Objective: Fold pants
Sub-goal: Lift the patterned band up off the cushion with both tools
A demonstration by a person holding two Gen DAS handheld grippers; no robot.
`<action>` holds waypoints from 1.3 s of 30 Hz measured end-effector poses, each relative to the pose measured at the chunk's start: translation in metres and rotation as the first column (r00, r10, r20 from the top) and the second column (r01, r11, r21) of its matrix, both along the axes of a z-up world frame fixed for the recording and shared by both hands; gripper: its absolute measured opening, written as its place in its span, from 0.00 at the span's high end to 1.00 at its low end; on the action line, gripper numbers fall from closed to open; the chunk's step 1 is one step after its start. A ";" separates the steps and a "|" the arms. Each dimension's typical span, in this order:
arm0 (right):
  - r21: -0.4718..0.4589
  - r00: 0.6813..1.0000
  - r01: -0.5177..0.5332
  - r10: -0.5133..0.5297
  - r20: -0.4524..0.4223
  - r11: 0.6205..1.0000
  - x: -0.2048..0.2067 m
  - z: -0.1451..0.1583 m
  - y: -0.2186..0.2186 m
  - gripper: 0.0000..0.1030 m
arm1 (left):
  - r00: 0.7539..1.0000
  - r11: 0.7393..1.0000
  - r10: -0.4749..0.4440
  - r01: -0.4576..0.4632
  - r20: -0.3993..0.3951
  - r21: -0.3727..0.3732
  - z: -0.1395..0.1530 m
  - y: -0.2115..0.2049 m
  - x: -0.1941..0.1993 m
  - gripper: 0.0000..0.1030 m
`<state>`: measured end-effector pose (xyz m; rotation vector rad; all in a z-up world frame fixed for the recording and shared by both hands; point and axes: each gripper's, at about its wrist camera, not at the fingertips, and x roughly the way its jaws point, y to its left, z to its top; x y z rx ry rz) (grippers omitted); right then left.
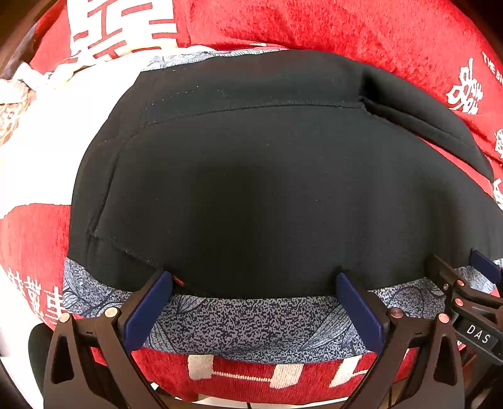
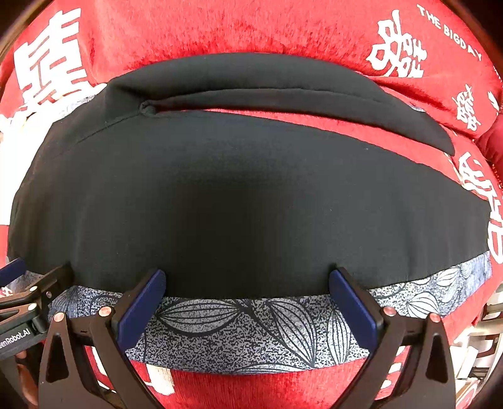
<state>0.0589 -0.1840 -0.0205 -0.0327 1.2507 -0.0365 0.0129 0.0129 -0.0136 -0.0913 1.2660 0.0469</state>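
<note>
Two grippers, both spread wide, gripping nothing. Our left gripper (image 1: 254,283) and right gripper (image 2: 248,280) sit side by side at the near edge of the black pants (image 1: 267,188), which lie just ahead of the fingertips on a grey leaf-print cloth (image 2: 251,333). Pants' long axis runs crosswise to our fingers; neither hand is nearer.

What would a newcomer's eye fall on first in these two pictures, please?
The black pants fill the middle of both views, lying on a grey leaf-patterned cloth whose band shows along their near edge. Under it all, the red blanket with white characters frames the scene. Both the left gripper and the right gripper stand open at that edge.
</note>
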 end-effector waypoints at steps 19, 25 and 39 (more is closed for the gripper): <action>0.027 0.989 -0.076 0.072 0.127 0.997 0.047 0.064 0.027 0.00 | 0.998 1.000 0.029 -0.029 0.060 0.001 0.060 0.036 0.054 0.00; 0.027 0.987 -0.092 0.087 0.136 0.995 0.064 0.068 0.034 0.00 | 0.998 1.000 0.004 -0.005 0.068 0.016 0.067 0.033 0.077 0.00; 0.005 0.982 -0.157 0.156 0.108 0.988 0.115 0.058 0.052 0.00 | 0.999 0.999 0.025 -0.026 0.039 0.020 0.049 0.048 0.121 0.00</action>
